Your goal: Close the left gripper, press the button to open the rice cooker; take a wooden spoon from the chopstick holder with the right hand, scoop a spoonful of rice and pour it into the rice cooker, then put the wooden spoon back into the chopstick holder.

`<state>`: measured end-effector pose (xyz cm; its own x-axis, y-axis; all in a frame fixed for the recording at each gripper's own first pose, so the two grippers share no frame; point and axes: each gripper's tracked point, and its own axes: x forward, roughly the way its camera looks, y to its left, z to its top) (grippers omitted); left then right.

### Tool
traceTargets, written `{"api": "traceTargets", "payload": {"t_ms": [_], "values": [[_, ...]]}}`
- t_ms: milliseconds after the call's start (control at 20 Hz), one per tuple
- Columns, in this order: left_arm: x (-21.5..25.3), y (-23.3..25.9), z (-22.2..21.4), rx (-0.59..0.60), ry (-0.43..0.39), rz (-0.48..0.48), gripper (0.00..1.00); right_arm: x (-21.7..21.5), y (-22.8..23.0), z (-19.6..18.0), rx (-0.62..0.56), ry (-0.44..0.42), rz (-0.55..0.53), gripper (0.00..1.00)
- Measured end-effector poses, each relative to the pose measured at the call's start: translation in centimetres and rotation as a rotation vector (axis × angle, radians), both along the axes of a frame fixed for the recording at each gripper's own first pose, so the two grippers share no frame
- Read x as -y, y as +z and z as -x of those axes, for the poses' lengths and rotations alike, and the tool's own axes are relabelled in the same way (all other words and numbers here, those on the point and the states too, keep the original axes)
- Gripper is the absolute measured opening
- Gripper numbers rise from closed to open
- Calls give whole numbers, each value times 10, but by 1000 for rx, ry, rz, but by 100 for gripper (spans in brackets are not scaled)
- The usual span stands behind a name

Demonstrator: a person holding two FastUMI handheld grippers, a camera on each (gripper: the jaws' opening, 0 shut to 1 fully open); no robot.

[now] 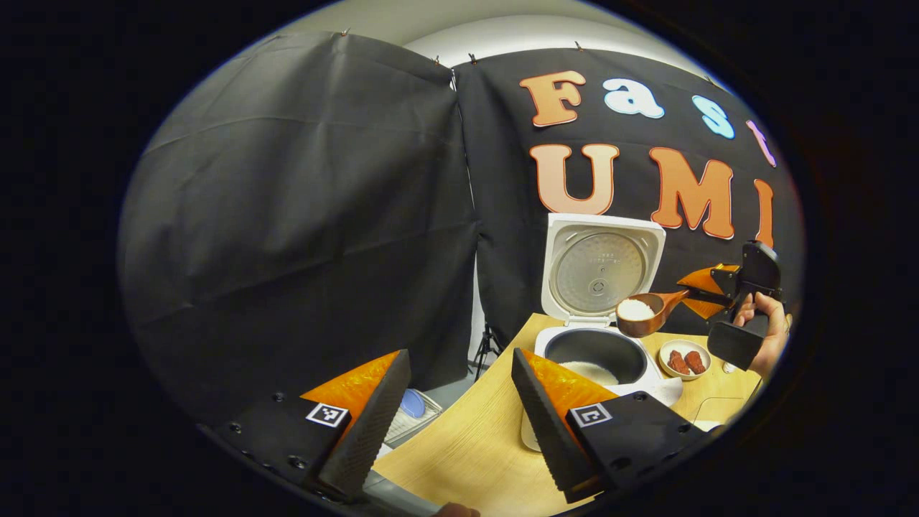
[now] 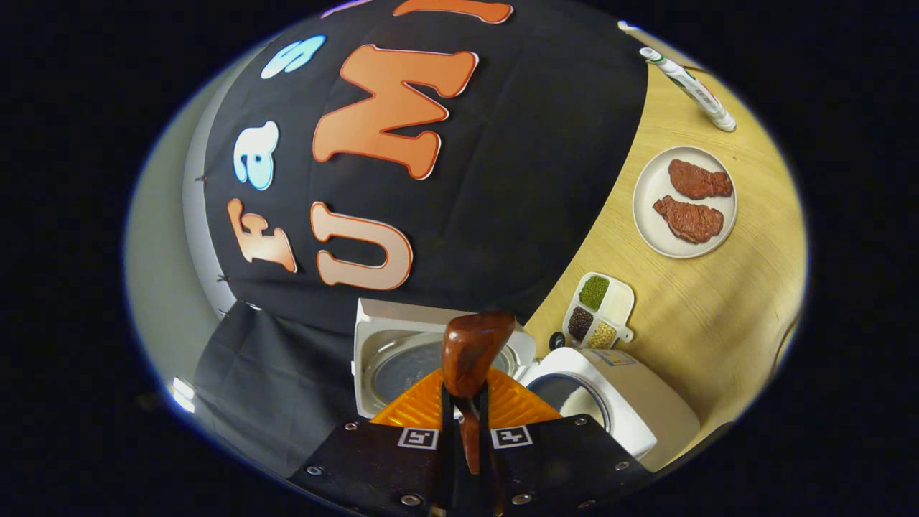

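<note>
A: Left gripper view. What is lying around the cooker [image 1: 599, 337]?

B: The cooker is sitting on the table [image 1: 474, 445] with its lid [image 1: 599, 267] standing upright against the cloth wall. A plate [image 1: 684, 358] is lying just right of it, carrying two red-brown meat pieces. The pot is holding a low layer of rice [image 1: 590, 371].

A: Left gripper [image 1: 459, 424]?

B: Its jaws are standing wide, gripping nothing, low over the table's near edge. The right-hand finger is covering part of the cooker's front.

A: The spoon [image 1: 645, 313]?

B: It is hanging above the pot's right rim, bowl heaped with white rice. The right gripper [image 1: 695, 291], held by a hand [image 1: 764, 327], is pinching its handle.

A: Right gripper view.

B: The view is tilted. The right gripper's jaws are standing narrow, clamping the spoon handle between them; the bowl's back is blocking part of the lid. One cooker, open, is showing below. Beside it a small divided dish [image 2: 599, 311] is holding three grain sorts: green, dark, yellowish. Farther off, one plate with two meat pieces; beyond it, one tube [image 2: 688, 87] is lying on the table.
</note>
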<state>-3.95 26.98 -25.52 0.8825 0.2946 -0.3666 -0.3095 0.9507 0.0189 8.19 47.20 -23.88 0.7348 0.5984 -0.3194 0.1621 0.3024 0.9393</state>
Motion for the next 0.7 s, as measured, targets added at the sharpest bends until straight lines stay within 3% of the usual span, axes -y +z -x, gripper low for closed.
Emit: {"api": "traceTargets", "payload": {"t_ms": [350, 700], "values": [[6, -16, -8, -37, -54, 3, 96, -11, -3, -20, 126, 6, 227, 12], [8, -23, -8, -61, -86, 10, 97, -33, 19, -17, 343, 100, 483, 12]]}}
